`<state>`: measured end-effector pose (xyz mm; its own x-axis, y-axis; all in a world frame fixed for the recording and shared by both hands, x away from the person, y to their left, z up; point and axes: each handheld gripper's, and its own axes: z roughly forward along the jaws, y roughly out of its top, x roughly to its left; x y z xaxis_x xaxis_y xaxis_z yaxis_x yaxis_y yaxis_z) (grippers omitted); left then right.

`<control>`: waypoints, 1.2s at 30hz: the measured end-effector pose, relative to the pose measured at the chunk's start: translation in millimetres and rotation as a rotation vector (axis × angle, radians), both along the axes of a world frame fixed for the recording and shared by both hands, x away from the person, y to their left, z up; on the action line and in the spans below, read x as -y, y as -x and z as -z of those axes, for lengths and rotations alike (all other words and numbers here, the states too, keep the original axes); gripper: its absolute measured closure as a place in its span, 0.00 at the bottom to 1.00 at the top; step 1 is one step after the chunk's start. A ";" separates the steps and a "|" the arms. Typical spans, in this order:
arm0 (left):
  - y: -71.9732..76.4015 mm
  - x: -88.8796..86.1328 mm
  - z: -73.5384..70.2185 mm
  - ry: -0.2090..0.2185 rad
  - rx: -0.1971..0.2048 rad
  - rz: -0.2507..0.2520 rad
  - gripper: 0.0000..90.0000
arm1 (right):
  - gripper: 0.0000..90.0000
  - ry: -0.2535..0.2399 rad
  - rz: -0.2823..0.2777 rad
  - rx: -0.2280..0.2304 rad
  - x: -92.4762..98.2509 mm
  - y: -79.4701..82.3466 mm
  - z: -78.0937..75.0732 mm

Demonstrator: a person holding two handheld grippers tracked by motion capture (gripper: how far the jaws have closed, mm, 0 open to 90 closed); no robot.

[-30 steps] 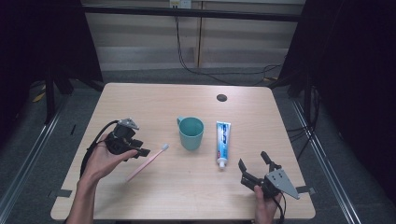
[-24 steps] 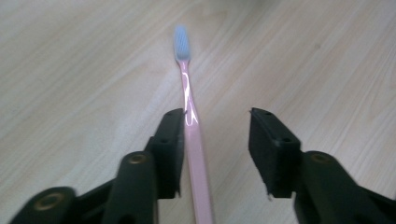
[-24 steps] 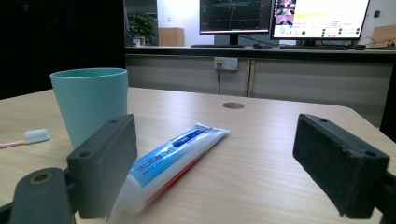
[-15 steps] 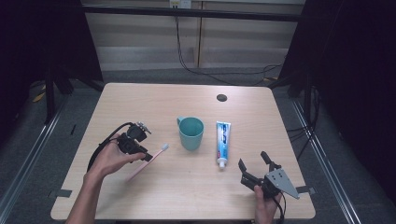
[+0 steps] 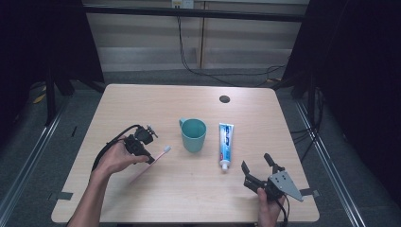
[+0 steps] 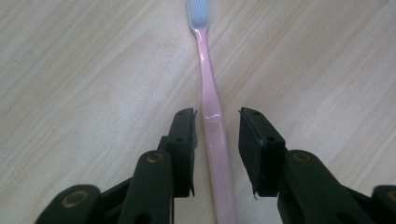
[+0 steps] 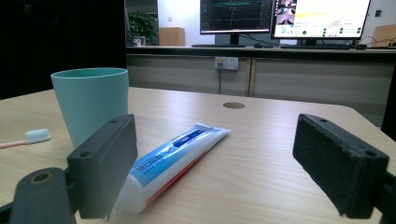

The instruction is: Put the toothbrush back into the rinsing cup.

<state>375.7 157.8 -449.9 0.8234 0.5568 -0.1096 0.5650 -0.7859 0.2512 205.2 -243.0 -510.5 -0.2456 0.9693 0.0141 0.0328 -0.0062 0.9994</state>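
Light wooden table [image 5: 142, 101]: far half bare, wide room to pass, only a small round dark cable hole [image 5: 224, 99] far right. Teal plastic cup [image 5: 194, 135] stands upright mid-table, blocks the straight path between left and right sides. White-and-blue toothpaste tube [image 5: 225, 144] lies flat just right of cup, narrow gap between them. Pink plastic toothbrush [image 6: 210, 112] lies flat left of cup, bare wood both sides of handle. Near middle strip free.
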 end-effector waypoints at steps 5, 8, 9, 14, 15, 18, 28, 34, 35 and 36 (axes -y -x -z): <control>-2.3 1.2 3.9 -0.030 0.004 -0.001 0.77 | 0.15 0.000 0.000 0.001 0.1 0.1 0.0; -2.6 2.0 4.2 -0.021 -0.010 -0.004 0.79 | 0.15 -0.001 -0.001 0.000 0.1 0.2 0.1; -2.7 2.1 3.6 -0.026 -0.009 -0.001 0.79 | 0.15 -0.002 0.000 0.000 0.1 0.2 0.1; -2.3 3.1 5.5 -0.021 -0.024 -0.006 0.83 | 0.15 -0.002 -0.001 0.001 0.1 0.2 0.1; -2.5 3.4 6.0 -0.026 -0.017 -0.005 0.83 | 0.15 -0.002 -0.001 0.000 0.2 0.1 0.1; -3.2 4.0 9.6 -0.001 -0.040 0.007 0.84 | 0.15 -0.003 -0.003 0.002 0.2 0.1 0.1; -1.7 11.0 15.9 -0.070 -0.027 0.032 0.83 | 0.15 -0.003 -0.004 0.002 0.2 0.2 0.1; -1.8 14.2 15.8 -0.088 -0.029 0.041 0.80 | 0.15 -0.003 -0.004 0.002 0.2 0.2 0.2; -1.6 16.2 15.7 -0.103 -0.021 0.055 0.77 | 0.15 -0.004 -0.004 0.003 0.2 0.2 0.2; -0.8 17.1 16.5 -0.099 -0.015 0.049 0.76 | 0.15 -0.004 -0.004 0.003 0.2 0.3 0.2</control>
<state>376.5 140.7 -466.4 0.8485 0.5248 -0.0684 0.5285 -0.8332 0.1627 204.9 -243.2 -510.7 -0.2494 0.9682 0.0172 0.0300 -0.0100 0.9995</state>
